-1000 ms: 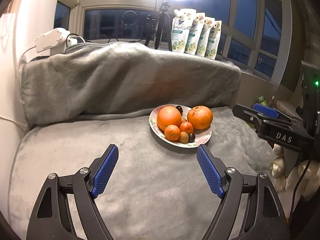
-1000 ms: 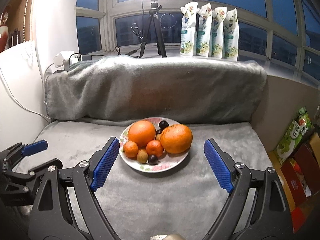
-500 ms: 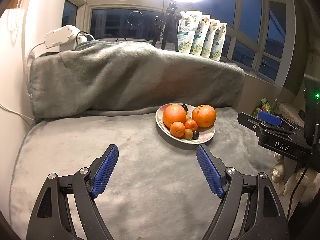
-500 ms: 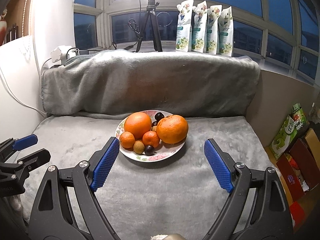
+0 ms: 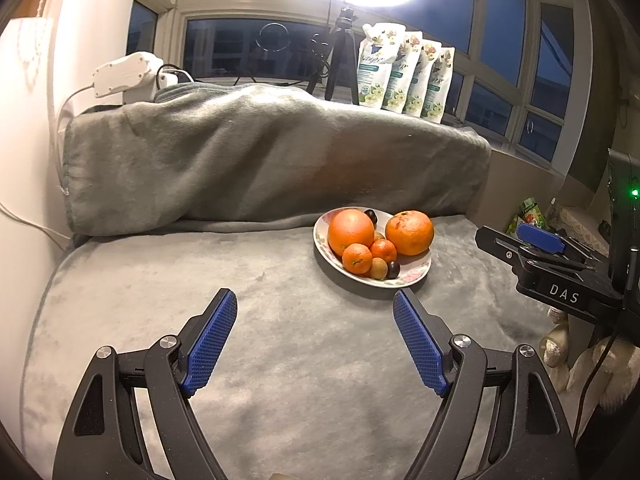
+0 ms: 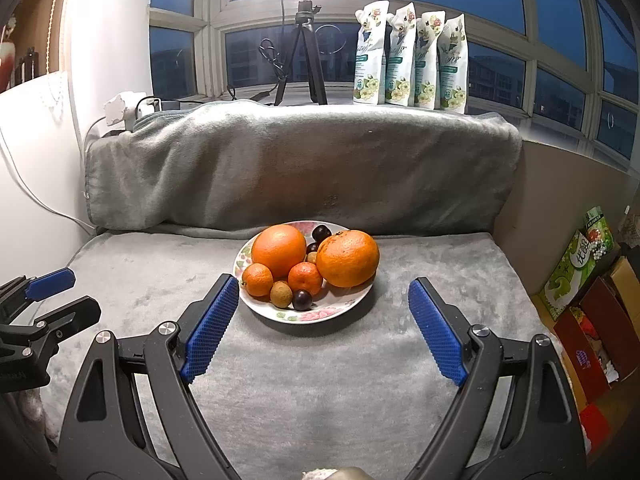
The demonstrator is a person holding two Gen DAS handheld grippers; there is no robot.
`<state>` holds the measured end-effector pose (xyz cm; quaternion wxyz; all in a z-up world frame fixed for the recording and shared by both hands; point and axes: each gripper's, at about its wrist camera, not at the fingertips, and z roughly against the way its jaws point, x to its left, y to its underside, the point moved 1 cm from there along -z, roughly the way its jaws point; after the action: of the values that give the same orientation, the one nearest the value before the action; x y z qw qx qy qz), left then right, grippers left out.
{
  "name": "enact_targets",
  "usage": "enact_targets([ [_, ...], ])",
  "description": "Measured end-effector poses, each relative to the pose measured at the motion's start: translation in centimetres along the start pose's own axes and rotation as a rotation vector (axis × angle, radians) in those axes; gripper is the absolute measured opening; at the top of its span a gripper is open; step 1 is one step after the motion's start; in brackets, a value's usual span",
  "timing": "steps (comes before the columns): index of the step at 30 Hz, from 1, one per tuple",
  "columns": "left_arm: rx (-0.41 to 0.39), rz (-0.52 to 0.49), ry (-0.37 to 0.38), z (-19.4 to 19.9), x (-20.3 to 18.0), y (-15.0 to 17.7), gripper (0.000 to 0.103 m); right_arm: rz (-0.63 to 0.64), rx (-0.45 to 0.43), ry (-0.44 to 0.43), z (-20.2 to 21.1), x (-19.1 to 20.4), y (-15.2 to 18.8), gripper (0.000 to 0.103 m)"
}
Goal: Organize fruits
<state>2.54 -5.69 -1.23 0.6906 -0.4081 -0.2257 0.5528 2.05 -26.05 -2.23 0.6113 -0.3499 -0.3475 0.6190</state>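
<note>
Writing legible: "DAS" in white on the black body of the right claw [image 5: 536, 240], seen at the right edge of the left wrist view. The four pouches [image 6: 412, 60] on the sill carry script lettering and a flower print; the words cannot be read. A green box [image 6: 576, 268] at far right bears characters too small to make out.

Surface: a grey blanket [image 6: 320, 360] covers a flat seat and a raised back roll. Room, left to right: white wall with a cable, a white power strip [image 5: 120, 76] on the roll's left end, a tripod [image 6: 304, 48] under a bright lamp, the pouches, dark window panes.

Left claw [image 5: 314, 340]: blue pads wide apart, nothing between them, above bare blanket. The plate [image 5: 416, 276] lies ahead and to its right.

Right claw [image 6: 324, 332]: blue pads wide apart, gripping nothing, with the plate [image 6: 352, 304] just ahead between the pad tips, not touched.

Fruit, all on the plate: two large oranges [image 6: 279, 250], two small mandarins [image 6: 258, 279], a tan round fruit [image 6: 281, 294], dark round fruits [image 6: 302, 299].

View differences: the left wrist view alone shows a green indicator light [image 5: 634, 192] on the right unit; the right wrist view alone shows red cartons [image 6: 592, 340] on the floor at right.
</note>
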Motion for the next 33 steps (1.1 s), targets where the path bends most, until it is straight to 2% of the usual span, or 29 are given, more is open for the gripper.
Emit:
enact_targets([
  [33,-0.002,-0.010,0.005,0.32,-0.83,0.08,0.081,-0.002,-0.002,-0.002,0.28,0.02,0.04,0.089],
])
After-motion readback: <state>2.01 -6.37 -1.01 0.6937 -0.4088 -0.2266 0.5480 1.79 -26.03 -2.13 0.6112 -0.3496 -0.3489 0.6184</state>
